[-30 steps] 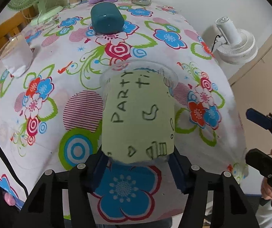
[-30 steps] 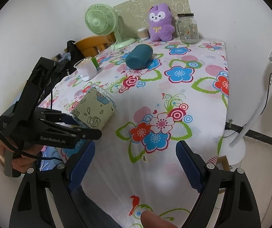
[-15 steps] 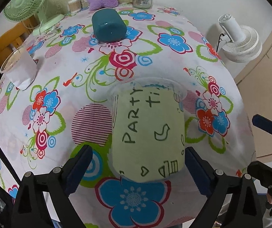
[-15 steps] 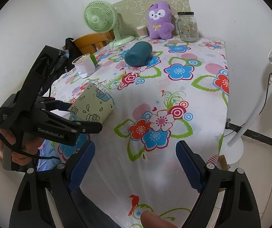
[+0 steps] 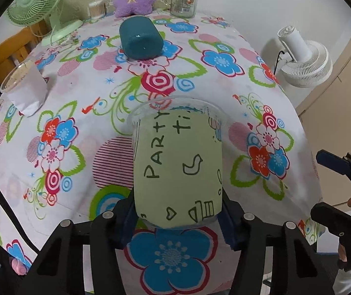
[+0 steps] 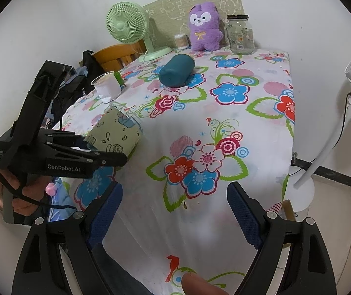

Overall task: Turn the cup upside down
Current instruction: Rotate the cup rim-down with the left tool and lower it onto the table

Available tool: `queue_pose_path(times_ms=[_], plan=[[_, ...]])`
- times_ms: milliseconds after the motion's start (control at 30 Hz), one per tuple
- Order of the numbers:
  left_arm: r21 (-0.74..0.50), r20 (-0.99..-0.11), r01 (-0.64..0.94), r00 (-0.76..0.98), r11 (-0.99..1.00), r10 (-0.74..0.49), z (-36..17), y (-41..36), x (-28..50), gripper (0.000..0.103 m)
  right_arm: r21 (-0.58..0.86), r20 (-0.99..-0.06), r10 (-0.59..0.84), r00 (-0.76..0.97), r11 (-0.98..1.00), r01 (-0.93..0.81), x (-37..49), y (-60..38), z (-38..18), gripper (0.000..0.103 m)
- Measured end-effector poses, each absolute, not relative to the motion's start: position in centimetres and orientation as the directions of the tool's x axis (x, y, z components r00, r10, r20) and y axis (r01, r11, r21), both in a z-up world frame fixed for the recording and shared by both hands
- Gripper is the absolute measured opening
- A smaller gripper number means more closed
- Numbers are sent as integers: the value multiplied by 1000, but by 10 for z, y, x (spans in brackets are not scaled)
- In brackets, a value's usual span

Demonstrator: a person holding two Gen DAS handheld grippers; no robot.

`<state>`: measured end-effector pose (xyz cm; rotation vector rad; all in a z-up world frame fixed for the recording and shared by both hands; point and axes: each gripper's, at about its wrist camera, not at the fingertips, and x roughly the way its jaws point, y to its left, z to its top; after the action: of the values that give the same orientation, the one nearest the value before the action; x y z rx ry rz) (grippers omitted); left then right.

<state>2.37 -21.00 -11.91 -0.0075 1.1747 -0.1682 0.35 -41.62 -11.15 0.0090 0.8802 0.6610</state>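
Clear plastic cup with green "PARTY" sleeve point(image 5: 177, 167): pinched near its base by left gripper point(image 5: 177, 217), lying tilted, mouth toward teal cylinder point(image 5: 141, 39). Inversion unfinished. Right gripper point(image 6: 173, 212): spread, idle.

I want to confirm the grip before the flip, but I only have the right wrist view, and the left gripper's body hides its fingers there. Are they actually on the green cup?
Observer: Yes. In the left wrist view the left gripper has a blue pad pressed on each side of the green cup, near its base.
Operator: Which face of the cup is up?
Observer: The side with "PARTY" handwritten in black, running from the base toward the rim.
Operator: Is my right gripper clear of it?
Observer: It is. The right gripper sits off the table's right edge, touching nothing.
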Motion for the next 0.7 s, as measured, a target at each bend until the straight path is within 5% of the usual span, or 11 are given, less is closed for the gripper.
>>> queue_pose_path(times_ms=[700], plan=[[142,-955,413,297,900,14,-79,-189,51,58,244,-703,561,437,767,-593,-3,-397,-110,88]])
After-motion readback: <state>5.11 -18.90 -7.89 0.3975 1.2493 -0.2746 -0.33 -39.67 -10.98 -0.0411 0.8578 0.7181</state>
